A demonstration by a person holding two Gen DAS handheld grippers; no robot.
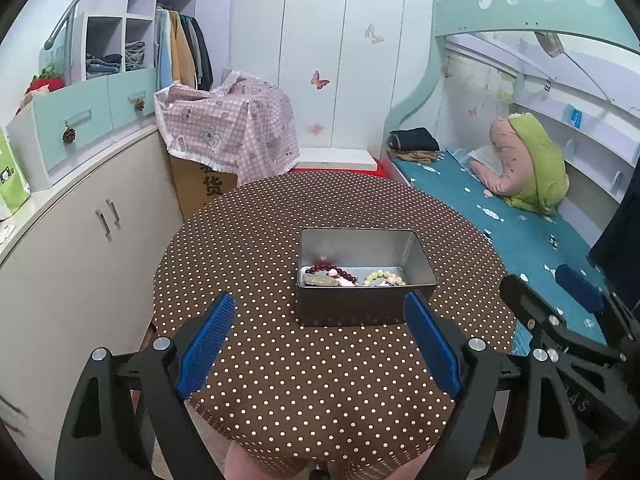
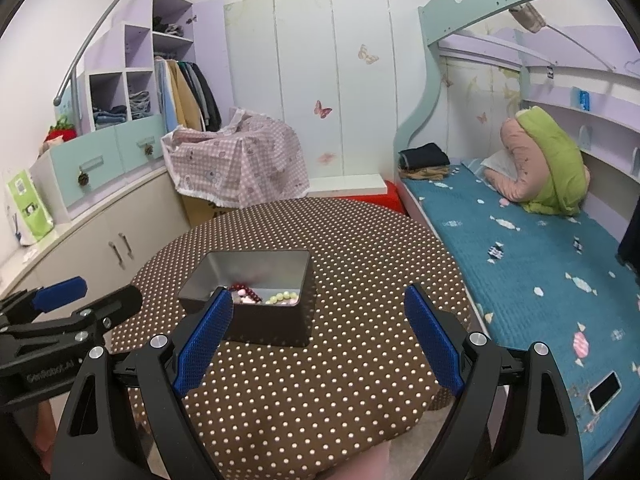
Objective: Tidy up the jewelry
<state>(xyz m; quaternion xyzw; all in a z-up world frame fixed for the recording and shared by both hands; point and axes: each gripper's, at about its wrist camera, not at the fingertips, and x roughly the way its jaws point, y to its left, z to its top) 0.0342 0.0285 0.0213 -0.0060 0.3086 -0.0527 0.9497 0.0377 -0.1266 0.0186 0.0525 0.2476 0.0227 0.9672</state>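
Note:
A grey metal tin point(image 1: 366, 304) point(image 2: 276, 322) stands on the brown dotted tablecloth point(image 1: 320, 380) point(image 2: 320, 360). Inside it lie a dark red bead bracelet point(image 1: 330, 270) point(image 2: 244, 290), a pale green bead bracelet point(image 1: 384, 279) point(image 2: 282, 297) and some pinkish pieces point(image 1: 345, 281). My left gripper point(image 1: 320, 310) hovers open just in front of the tin, nothing between its blue pads. Beside and in front of the tin, my right gripper point(image 2: 319, 302) is open and empty too. The right gripper shows at the right edge of the left wrist view point(image 1: 560, 312), and the left gripper shows at the left edge of the right wrist view point(image 2: 84, 292).
A bed with a teal cover point(image 2: 540, 272) runs along the right; a phone point(image 2: 605, 391) lies on it. White cabinets point(image 1: 80, 240) line the left. A box under pink checked cloth point(image 1: 232, 124) stands behind the table. A person's knees point(image 1: 248, 460) show under the near edge.

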